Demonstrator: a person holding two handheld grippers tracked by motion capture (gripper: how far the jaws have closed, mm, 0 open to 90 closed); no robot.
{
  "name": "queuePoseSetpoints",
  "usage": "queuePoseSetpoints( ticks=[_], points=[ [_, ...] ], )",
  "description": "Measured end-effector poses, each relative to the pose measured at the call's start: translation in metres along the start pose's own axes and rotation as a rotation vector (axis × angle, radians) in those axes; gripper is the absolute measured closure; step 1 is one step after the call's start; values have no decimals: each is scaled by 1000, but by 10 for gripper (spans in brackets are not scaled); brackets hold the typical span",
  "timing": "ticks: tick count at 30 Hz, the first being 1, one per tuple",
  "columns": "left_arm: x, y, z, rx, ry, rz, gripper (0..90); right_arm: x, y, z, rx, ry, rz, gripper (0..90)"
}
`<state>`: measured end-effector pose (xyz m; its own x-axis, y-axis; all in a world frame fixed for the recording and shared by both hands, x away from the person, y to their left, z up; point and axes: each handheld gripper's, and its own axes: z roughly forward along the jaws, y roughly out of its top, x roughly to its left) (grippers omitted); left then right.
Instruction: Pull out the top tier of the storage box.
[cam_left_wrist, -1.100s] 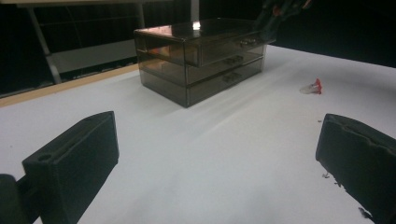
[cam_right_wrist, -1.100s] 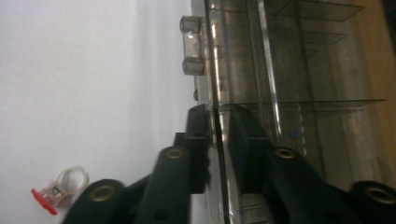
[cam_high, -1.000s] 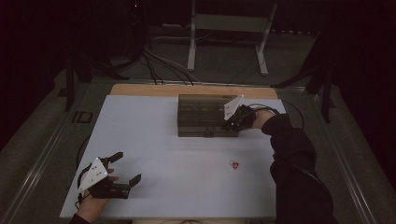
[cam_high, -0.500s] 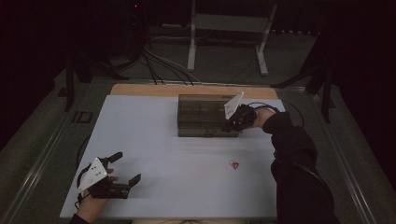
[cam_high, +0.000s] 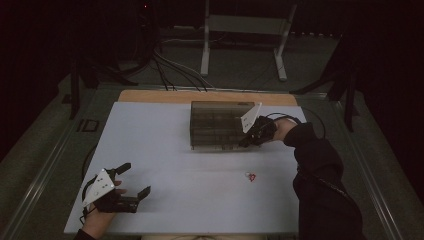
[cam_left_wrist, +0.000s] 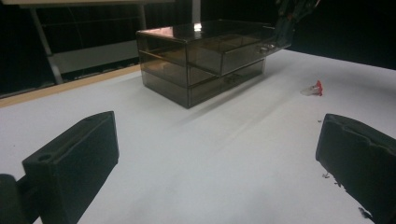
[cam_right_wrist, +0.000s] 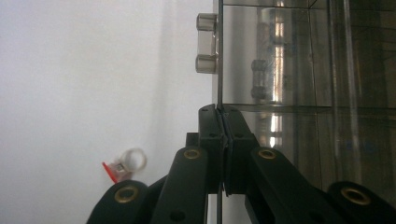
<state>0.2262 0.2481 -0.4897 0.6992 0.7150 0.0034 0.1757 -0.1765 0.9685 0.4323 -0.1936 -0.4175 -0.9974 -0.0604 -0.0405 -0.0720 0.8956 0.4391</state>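
A smoky see-through drawer cabinet (cam_high: 217, 125) stands at the back middle of the white table (cam_high: 175, 150). Its upper drawer (cam_left_wrist: 243, 49) sticks out a little from the front. My right gripper (cam_high: 246, 141) is at the cabinet's front right, shut on the thin edge of the drawer's front panel (cam_right_wrist: 219, 70), just below a clear knob handle (cam_right_wrist: 205, 49). My left gripper (cam_high: 135, 178) rests open on the table at the near left, nothing between its fingers (cam_left_wrist: 74, 158). A small red and clear piece (cam_high: 251, 176) lies on the table, nearer me than the cabinet.
A wooden strip (cam_high: 150, 96) runs along the table's far edge. Beyond it are cables and a metal stand (cam_high: 240, 30) on the dark floor. The right gripper's cable (cam_high: 287, 117) loops beside the cabinet. A dark sleeve (cam_high: 320, 175) reaches in from the right.
The right gripper has shifted slightly toward the near side at the cabinet's front corner. The left gripper has kept still.
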Motion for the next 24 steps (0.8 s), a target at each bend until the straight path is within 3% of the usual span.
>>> queuePoseSetpoints(
  ticks=[7, 14, 24],
  points=[
    [0, 0, -1, 1, 1, 0, 2, 6, 4, 0, 10, -3, 18, 888],
    [0, 1, 0, 0, -2, 5, 2, 14, 3, 1, 14, -3, -14, 889],
    [-1, 1, 0, 0, -3, 5, 2, 21, 4, 3, 8, -20, -4, 889]
  ],
)
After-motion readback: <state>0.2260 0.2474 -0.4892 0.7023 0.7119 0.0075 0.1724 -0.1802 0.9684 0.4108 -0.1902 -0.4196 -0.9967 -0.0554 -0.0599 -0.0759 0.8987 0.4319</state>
